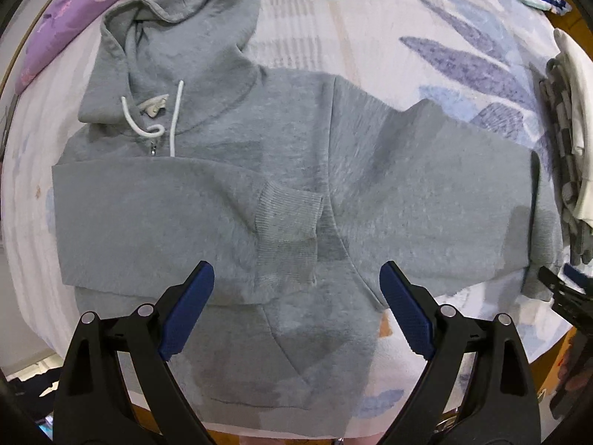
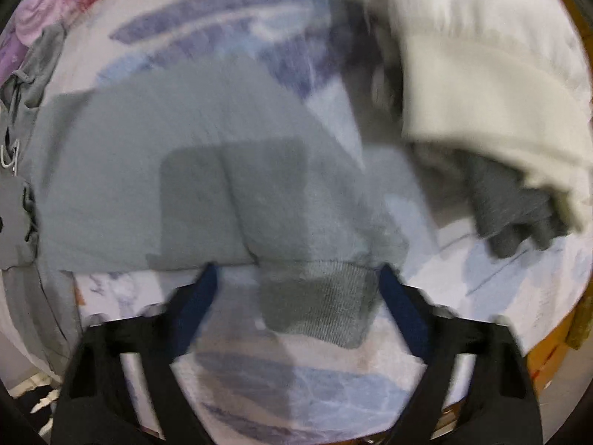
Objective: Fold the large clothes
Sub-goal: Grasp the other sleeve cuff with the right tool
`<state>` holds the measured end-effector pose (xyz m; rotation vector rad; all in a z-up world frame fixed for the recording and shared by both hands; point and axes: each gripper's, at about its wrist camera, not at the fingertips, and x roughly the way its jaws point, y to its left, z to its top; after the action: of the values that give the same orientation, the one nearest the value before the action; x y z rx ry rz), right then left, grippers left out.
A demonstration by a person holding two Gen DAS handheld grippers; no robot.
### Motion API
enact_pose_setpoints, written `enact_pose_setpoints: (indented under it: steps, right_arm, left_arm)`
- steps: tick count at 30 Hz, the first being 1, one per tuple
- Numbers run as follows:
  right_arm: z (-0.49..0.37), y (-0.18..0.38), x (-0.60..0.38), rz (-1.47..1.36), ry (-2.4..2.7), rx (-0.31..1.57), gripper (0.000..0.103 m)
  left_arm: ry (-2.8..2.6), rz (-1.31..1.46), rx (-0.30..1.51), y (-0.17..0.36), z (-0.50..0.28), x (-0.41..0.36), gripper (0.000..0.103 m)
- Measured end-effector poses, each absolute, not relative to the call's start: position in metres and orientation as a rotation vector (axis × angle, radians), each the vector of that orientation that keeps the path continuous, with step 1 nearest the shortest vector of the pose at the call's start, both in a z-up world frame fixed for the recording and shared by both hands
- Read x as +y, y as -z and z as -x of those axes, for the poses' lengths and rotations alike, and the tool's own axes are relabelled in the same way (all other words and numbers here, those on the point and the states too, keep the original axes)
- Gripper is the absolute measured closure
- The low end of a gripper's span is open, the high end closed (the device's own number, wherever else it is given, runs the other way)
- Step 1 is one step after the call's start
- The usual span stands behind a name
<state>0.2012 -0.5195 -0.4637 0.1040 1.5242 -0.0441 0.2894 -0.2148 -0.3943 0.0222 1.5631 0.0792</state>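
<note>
A grey zip hoodie [image 1: 207, 200] lies face up on the floral bed sheet [image 1: 370, 29], hood at the upper left, white drawstring loose. One sleeve is folded across the chest, its ribbed cuff [image 1: 289, 218] near the middle. My left gripper [image 1: 296, 270] hovers over the hoodie's lower body, open, nothing between its blue pads. The other sleeve stretches out to the right. In the blurred right wrist view its ribbed cuff [image 2: 318, 304] lies on the sheet between the fingers of my right gripper [image 2: 298, 272], which stands open around it. The right gripper [image 1: 567, 289] also shows at the left view's right edge.
A pile of clothes [image 2: 481, 74], cream on top and dark grey below, sits just right of the sleeve end, and the same pile [image 1: 570, 148] edges the left wrist view. A purple pillow [image 1: 63, 26] lies at the upper left. The bed's near edge runs below the hoodie's hem.
</note>
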Motion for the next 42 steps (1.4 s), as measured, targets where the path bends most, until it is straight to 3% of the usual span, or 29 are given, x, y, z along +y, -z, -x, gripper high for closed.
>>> enact_pose_setpoints:
  steps: [1, 4, 8, 12, 14, 16, 21, 22, 23, 24, 25, 29, 34, 40, 42]
  right_arm:
    - [-0.199, 0.475, -0.53, -0.167, 0.046, 1.549, 0.076]
    - [-0.19, 0.469, -0.568, -0.423, 0.119, 1.481, 0.091]
    - [-0.179, 0.447, -0.612, -0.62, 0.208, 1.39, 0.091]
    - [-0.174, 0.431, -0.629, -0.658, 0.249, 1.345, 0.076]
    - [-0.176, 0.424, -0.617, -0.528, 0.216, 1.384, 0.039]
    - [-0.175, 0.425, -0.604, -0.44, 0.202, 1.402, 0.026]
    - [-0.19, 0.452, -0.564, -0.166, 0.09, 1.419, 0.029]
    - [-0.192, 0.456, -0.563, -0.152, 0.084, 1.416, 0.036]
    - [-0.194, 0.46, -0.564, -0.162, 0.082, 1.431, 0.057]
    - [-0.195, 0.46, -0.568, -0.197, 0.082, 1.437, 0.069]
    - [-0.193, 0.454, -0.58, -0.283, 0.104, 1.422, 0.075]
    - [-0.171, 0.42, -0.606, -0.378, 0.125, 1.355, 0.067]
    - [-0.146, 0.43, -0.563, -0.009, -0.051, 1.445, 0.044]
    - [-0.152, 0.467, -0.513, 0.322, -0.124, 1.443, 0.044]
    - [-0.155, 0.48, -0.509, 0.35, -0.142, 1.505, 0.064]
  left_arm:
    - [-0.081, -0.025, 1.567, 0.396, -0.289, -0.215, 0.012]
    - [-0.078, -0.037, 1.581, 0.4, -0.285, -0.211, 0.012]
    - [-0.09, -0.012, 1.573, 0.396, -0.281, -0.204, 0.012]
    - [-0.104, 0.021, 1.571, 0.397, -0.282, -0.2, 0.012]
    - [-0.104, 0.028, 1.578, 0.4, -0.282, -0.201, 0.012]
    - [-0.105, 0.023, 1.585, 0.404, -0.281, -0.202, 0.012]
    - [-0.106, 0.008, 1.61, 0.416, -0.275, -0.205, 0.012]
    - [-0.109, 0.006, 1.613, 0.417, -0.274, -0.205, 0.012]
    - [-0.113, 0.003, 1.616, 0.418, -0.273, -0.205, 0.012]
    - [-0.115, 0.001, 1.622, 0.419, -0.271, -0.205, 0.012]
    - [-0.113, 0.002, 1.624, 0.419, -0.27, -0.205, 0.012]
    - [-0.109, 0.02, 1.617, 0.416, -0.267, -0.203, 0.012]
    - [-0.099, 0.053, 1.61, 0.419, -0.265, -0.202, 0.012]
    - [-0.098, 0.037, 1.606, 0.426, -0.269, -0.203, 0.012]
    - [-0.098, 0.041, 1.602, 0.426, -0.27, -0.202, 0.012]
